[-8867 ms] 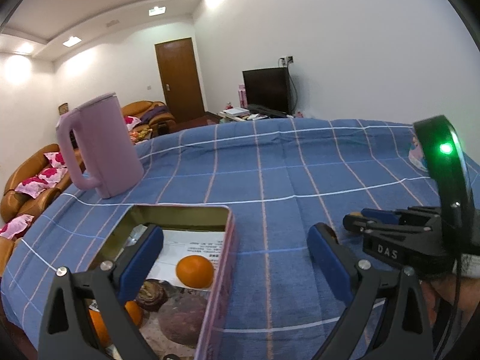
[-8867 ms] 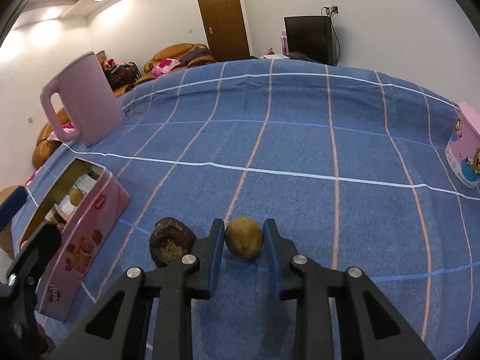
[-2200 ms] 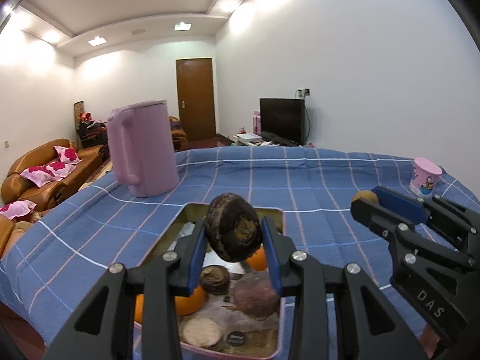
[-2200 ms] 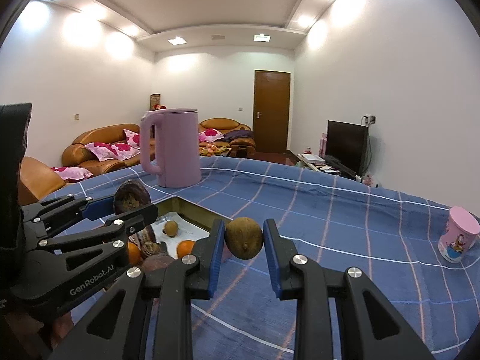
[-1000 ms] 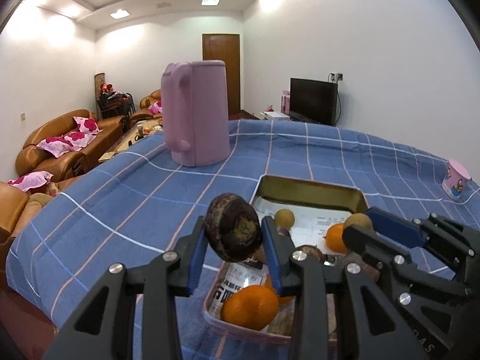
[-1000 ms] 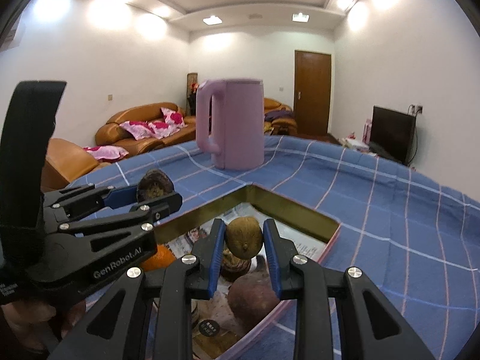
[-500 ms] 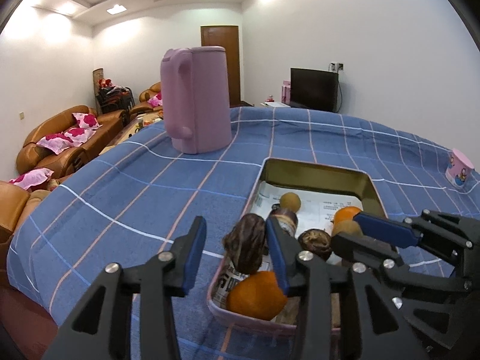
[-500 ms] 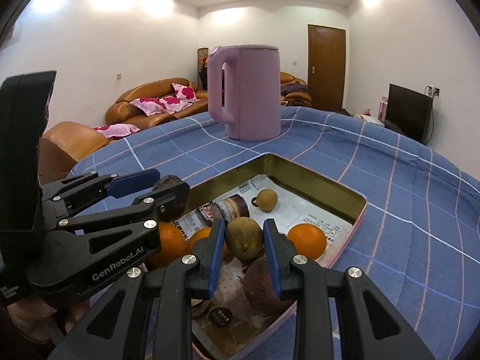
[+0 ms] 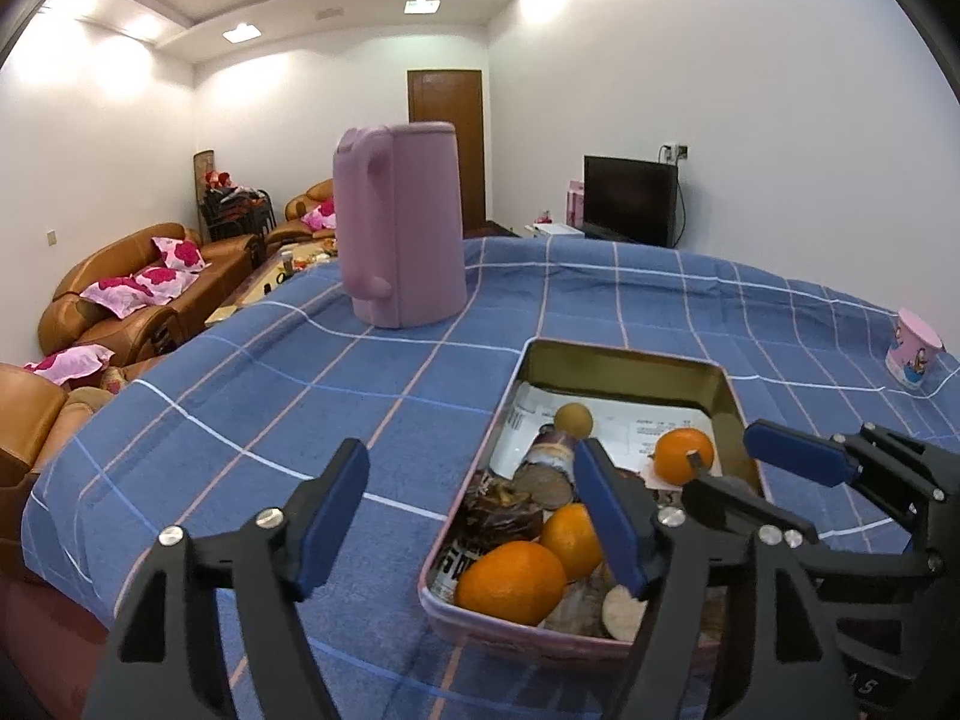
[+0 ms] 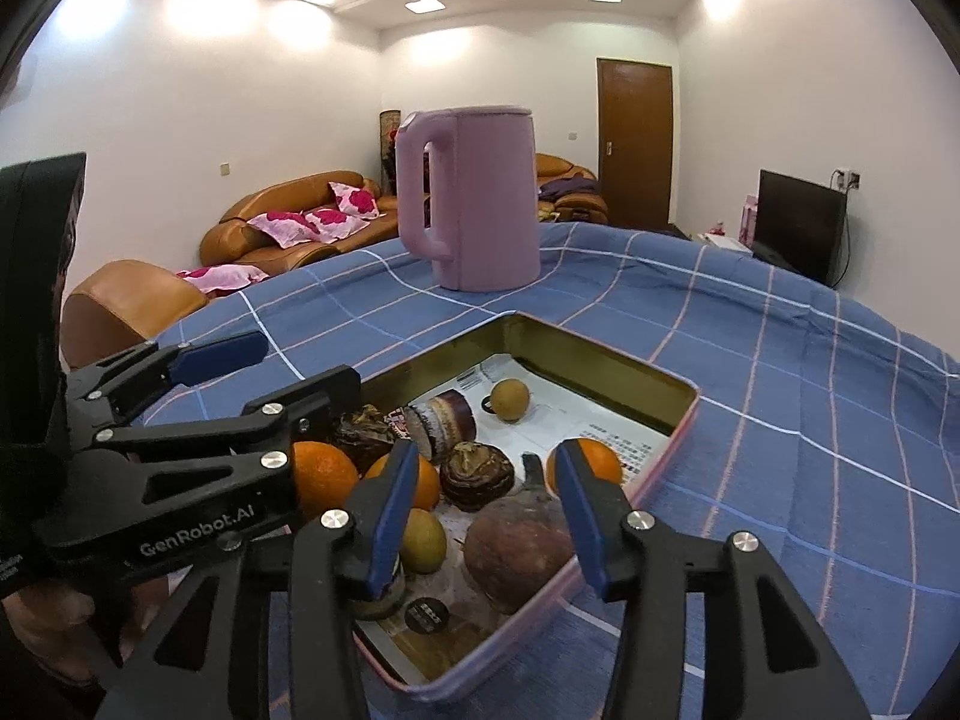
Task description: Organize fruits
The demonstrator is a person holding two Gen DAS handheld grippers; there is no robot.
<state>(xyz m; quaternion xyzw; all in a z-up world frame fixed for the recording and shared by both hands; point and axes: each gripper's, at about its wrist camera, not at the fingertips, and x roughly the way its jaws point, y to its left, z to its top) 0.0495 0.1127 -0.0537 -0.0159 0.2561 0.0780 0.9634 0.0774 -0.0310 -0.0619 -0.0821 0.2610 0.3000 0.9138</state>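
1. A blue checked tablecloth (image 9: 600, 312) covers the table in a white-walled room with brown sofas (image 10: 288, 228), a wooden door (image 10: 636, 138) and a dark television (image 9: 630, 201).
2. One pink kettle (image 10: 480, 198) stands far behind one tin (image 10: 678, 420); one pink cup (image 9: 915, 348) sits far right.
3. The tin holds three oranges (image 10: 321, 477), among them, and darker fruit (image 10: 516, 543).
4. "GenRobot.AI" marks the left gripper (image 9: 474, 510).
5. Both the left gripper and the right gripper (image 10: 480, 504) have just been opening, jaws apart and empty over the tin's near end.

White walls, recessed ceiling lights (image 9: 242, 33), brown door (image 9: 447, 144), leather sofas (image 9: 144, 294), television (image 9: 630, 201)
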